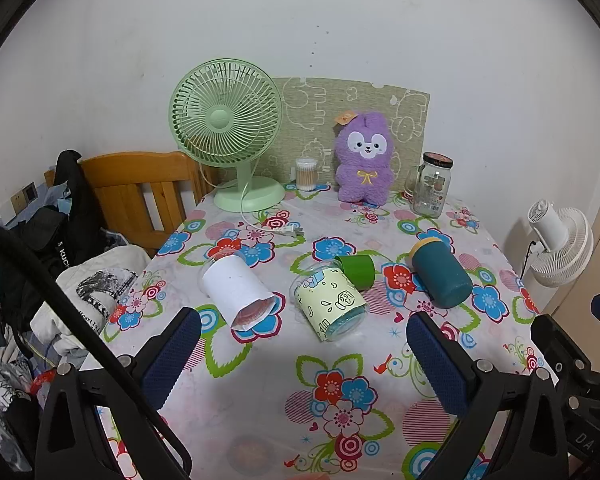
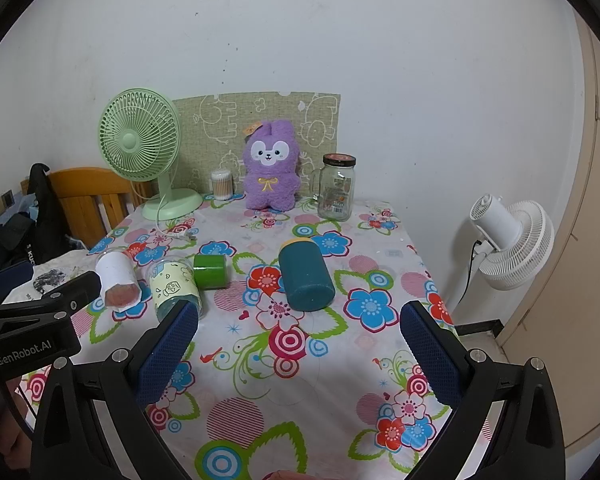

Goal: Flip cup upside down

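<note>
Several cups lie on their sides on the flowered tablecloth: a white-sleeved cup (image 1: pixel 236 286) (image 2: pixel 117 278), a pale yellow cartoon-print cup (image 1: pixel 330 304) (image 2: pixel 174 288), a small green cup (image 1: pixel 356 270) (image 2: pixel 209 271) and a dark teal cup with a yellow rim (image 1: pixel 440 276) (image 2: pixel 306 276). My left gripper (image 1: pixel 304 340) is open and empty, just in front of the white and yellow cups. My right gripper (image 2: pixel 298 332) is open and empty, just in front of the teal cup. The left gripper's body shows at the left of the right wrist view.
At the back of the table stand a green desk fan (image 1: pixel 230 136), a cotton-swab jar (image 1: pixel 306 174), a purple plush toy (image 1: pixel 366 160) and a glass jar (image 1: pixel 432 190). A wooden bed frame (image 1: pixel 140 188) with clothes is left; a white fan (image 2: pixel 512 240) stands right.
</note>
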A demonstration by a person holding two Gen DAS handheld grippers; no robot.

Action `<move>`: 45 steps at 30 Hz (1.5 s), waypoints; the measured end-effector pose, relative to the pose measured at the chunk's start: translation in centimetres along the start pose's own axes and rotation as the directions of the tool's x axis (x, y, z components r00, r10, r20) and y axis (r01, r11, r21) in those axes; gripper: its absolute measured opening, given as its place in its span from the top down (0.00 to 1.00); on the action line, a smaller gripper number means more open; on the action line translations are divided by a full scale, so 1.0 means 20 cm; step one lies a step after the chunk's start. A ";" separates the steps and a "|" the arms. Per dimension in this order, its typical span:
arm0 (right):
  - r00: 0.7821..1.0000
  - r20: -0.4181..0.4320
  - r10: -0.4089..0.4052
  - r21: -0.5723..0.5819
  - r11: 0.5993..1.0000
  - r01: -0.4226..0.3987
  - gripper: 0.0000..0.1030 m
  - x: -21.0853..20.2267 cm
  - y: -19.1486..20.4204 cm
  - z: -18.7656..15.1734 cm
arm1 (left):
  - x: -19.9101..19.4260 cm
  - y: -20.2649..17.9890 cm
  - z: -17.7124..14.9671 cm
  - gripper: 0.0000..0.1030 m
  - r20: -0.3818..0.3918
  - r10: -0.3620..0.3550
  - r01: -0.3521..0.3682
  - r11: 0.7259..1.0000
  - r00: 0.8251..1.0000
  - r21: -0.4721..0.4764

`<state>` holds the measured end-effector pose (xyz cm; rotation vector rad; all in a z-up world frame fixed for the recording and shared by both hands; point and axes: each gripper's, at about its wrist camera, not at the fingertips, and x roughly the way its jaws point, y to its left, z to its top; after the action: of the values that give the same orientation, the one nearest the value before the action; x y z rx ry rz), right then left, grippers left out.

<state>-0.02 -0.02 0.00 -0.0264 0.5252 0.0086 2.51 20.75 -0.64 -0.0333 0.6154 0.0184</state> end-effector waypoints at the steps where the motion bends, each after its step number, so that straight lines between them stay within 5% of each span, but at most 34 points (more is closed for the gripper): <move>1: 1.000 0.000 0.001 0.000 1.000 -0.001 0.01 0.00 0.00 0.00 | 0.00 0.00 0.00 0.00 0.000 0.001 -0.001 1.000 1.000 -0.001; 45: 1.000 -0.009 0.004 0.004 1.000 -0.004 0.01 0.01 0.01 -0.01 | -0.01 0.00 -0.01 0.00 -0.001 -0.002 0.002 1.000 1.000 -0.002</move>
<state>0.02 0.17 -0.35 -0.0211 0.5343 0.0113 2.26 20.77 -0.60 -0.0365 0.6160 0.0168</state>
